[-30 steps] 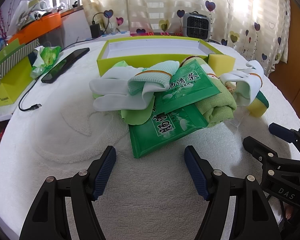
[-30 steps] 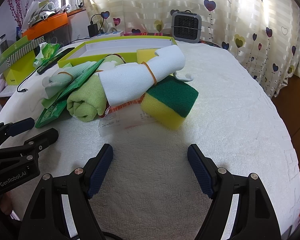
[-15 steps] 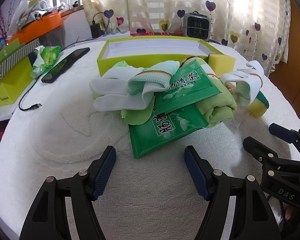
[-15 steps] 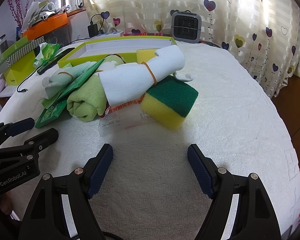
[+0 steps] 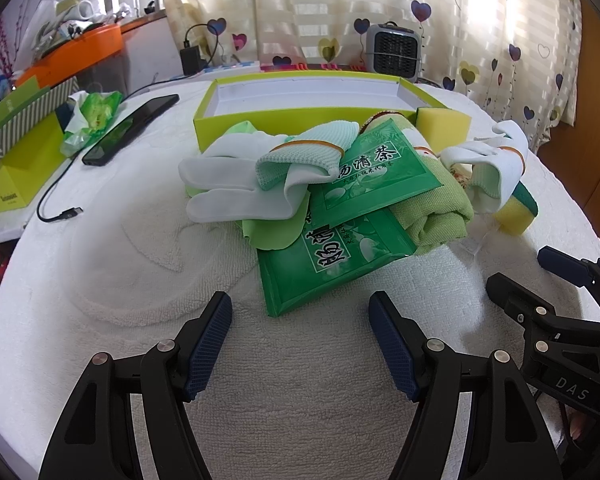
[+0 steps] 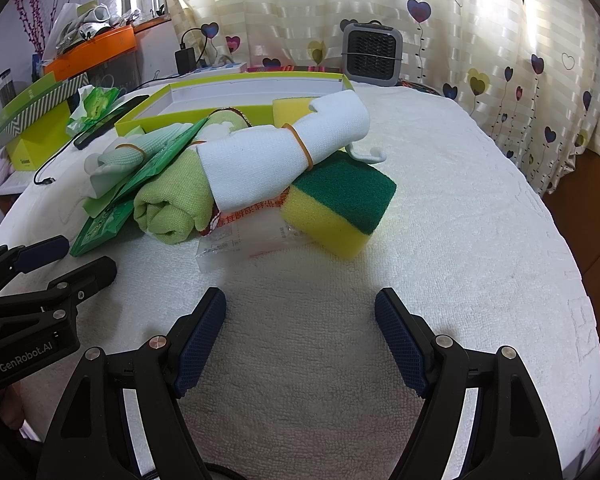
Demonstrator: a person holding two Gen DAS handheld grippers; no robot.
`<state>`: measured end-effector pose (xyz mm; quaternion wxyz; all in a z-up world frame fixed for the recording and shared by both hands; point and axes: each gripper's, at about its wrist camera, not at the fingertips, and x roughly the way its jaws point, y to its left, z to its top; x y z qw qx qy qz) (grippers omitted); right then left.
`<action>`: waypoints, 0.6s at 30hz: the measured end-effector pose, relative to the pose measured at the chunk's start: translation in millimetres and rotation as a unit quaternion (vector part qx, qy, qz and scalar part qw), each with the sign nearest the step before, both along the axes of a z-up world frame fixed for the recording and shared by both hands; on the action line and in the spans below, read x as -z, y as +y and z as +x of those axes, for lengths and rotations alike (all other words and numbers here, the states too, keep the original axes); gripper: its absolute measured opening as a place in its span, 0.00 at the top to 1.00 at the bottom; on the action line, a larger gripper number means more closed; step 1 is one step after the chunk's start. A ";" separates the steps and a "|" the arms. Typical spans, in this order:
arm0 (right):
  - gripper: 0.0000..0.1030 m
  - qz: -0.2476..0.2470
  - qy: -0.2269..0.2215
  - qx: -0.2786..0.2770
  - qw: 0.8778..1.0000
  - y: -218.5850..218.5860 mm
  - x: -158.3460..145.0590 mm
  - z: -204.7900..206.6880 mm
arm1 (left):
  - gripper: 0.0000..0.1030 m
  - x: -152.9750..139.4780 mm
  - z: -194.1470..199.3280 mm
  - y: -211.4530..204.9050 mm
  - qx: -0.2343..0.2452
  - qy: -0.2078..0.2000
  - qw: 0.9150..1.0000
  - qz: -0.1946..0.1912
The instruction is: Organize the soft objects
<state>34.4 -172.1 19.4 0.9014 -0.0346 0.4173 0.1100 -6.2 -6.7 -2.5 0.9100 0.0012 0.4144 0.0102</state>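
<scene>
The white towel (image 5: pixel 100 280) fills the frame, with the soft pile (image 5: pixel 340 200) in the middle. Nothing has moved. The left gripper (image 5: pixel 300 344) and right gripper (image 6: pixel 300 336) stay wide open, holding nothing.

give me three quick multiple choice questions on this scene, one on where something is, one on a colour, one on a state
1. Where does the phone lie?
A. inside the box
B. on the white cloth, left of the box
C. on the sponge

2. What colour is the scouring top of the near sponge?
A. green
B. red
C. blue

3. How is the left gripper?
A. shut on a packet
B. shut on nothing
C. open

Key: 1 B, the phone rests beside the yellow-green box. 2 A, a dark green layer tops the yellow foam. 3 C, its fingers stand wide apart over bare cloth.
</scene>
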 end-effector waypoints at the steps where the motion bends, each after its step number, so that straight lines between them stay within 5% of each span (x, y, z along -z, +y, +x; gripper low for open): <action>1: 0.25 0.000 0.000 0.000 1.000 0.0 0.0 0.0 | 0.31 -0.3 0.8 0.5 0.000 0.000 1.000 0.000; 18: 0.25 0.000 0.000 0.000 1.000 0.4 0.6 -0.3 | 0.31 0.5 1.3 2.3 0.000 0.001 1.000 -0.001</action>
